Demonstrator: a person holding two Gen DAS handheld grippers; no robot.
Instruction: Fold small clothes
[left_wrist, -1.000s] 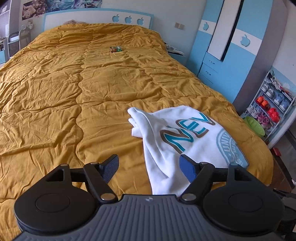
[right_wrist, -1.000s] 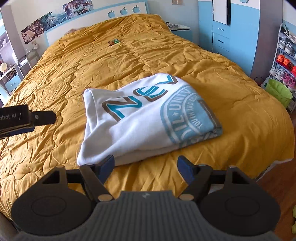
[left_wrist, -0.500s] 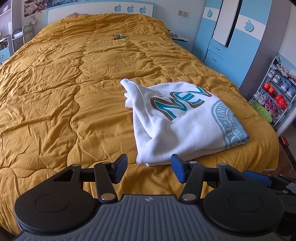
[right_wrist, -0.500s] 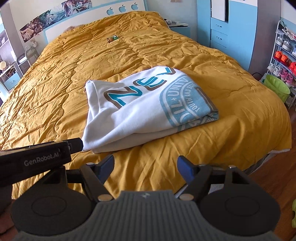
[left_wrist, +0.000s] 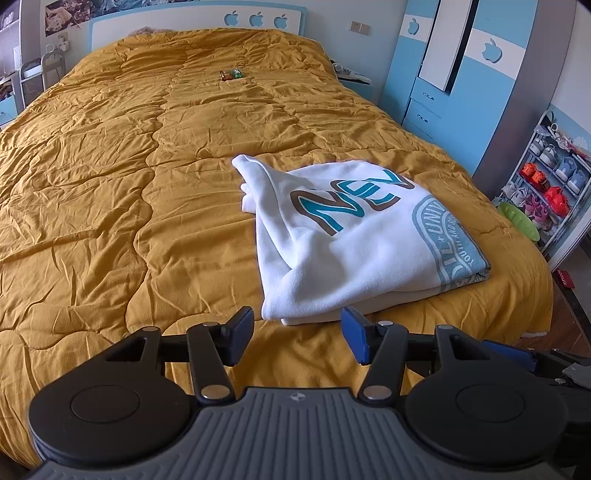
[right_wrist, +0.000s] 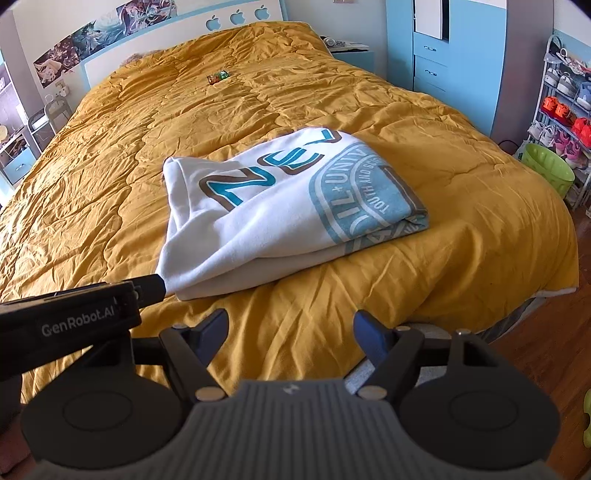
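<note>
A white folded garment (left_wrist: 354, 243) with teal and brown lettering and a blue round print lies on the mustard bedspread near the bed's foot; it also shows in the right wrist view (right_wrist: 280, 210). My left gripper (left_wrist: 297, 338) is open and empty, just short of the garment's near corner. My right gripper (right_wrist: 290, 334) is open and empty, over the bed's foot edge, apart from the garment. The left gripper's body (right_wrist: 74, 321) shows at the left of the right wrist view, its tip by the garment's near left corner.
The mustard quilted bed (left_wrist: 110, 184) fills both views. A small colourful packet (left_wrist: 231, 74) lies far up the bed. A blue wardrobe (left_wrist: 461, 74), a shoe rack (right_wrist: 565, 110) and a green basket (right_wrist: 546, 168) stand at the right. Wooden floor (right_wrist: 554, 350) lies beyond the foot edge.
Both grippers have drawn back from the garment toward the bed's foot. The left jaws narrowed, then widened again. The garment lies still.
</note>
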